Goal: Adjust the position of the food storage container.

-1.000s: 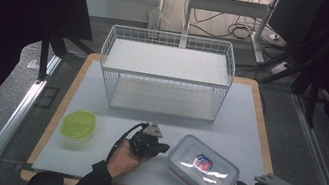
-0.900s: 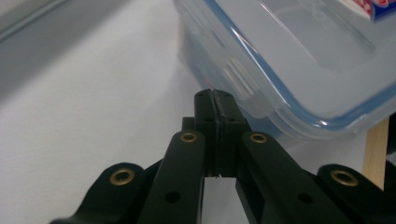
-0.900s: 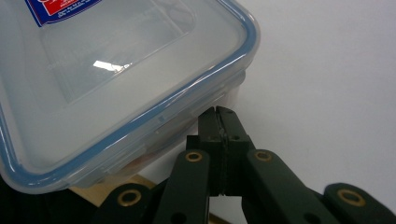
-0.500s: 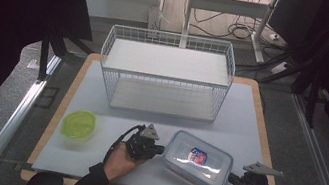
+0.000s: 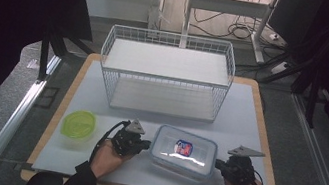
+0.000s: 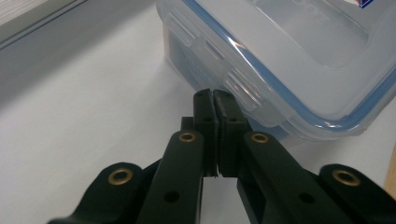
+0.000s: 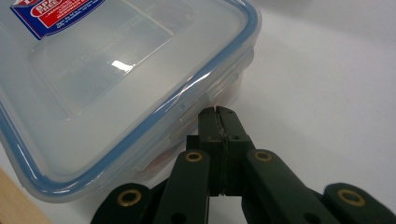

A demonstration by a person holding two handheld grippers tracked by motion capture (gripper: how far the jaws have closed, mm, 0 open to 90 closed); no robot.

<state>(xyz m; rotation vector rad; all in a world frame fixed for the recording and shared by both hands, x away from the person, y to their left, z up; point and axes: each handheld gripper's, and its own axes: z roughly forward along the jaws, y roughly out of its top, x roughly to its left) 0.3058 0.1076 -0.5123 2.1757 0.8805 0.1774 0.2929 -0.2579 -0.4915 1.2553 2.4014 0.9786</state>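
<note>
A clear plastic food box [image 5: 184, 152] with a blue-sealed lid and a red and blue label lies on the white board near its front edge. My left gripper [image 5: 145, 144] is shut, its tips right at the box's left side by the lid clips [image 6: 233, 84]. My right gripper [image 5: 217, 167] is shut too, its tips at the box's right end under the lid rim [image 7: 205, 88]. Nothing sits between either pair of jaws. The box [image 6: 289, 60] rises close ahead in the left gripper view, and the box [image 7: 112, 84] takes up the upper left of the right gripper view.
A white wire basket rack [image 5: 165, 75] with two shelves stands at the back middle of the board. A small round yellow-green lidded tub [image 5: 78, 124] sits at the front left. The board's wooden rim [image 5: 266, 140] runs along the right.
My right gripper has moved left and forward up to the box's right end. The box has shifted a little left and turned squarer. My left gripper has barely moved.
</note>
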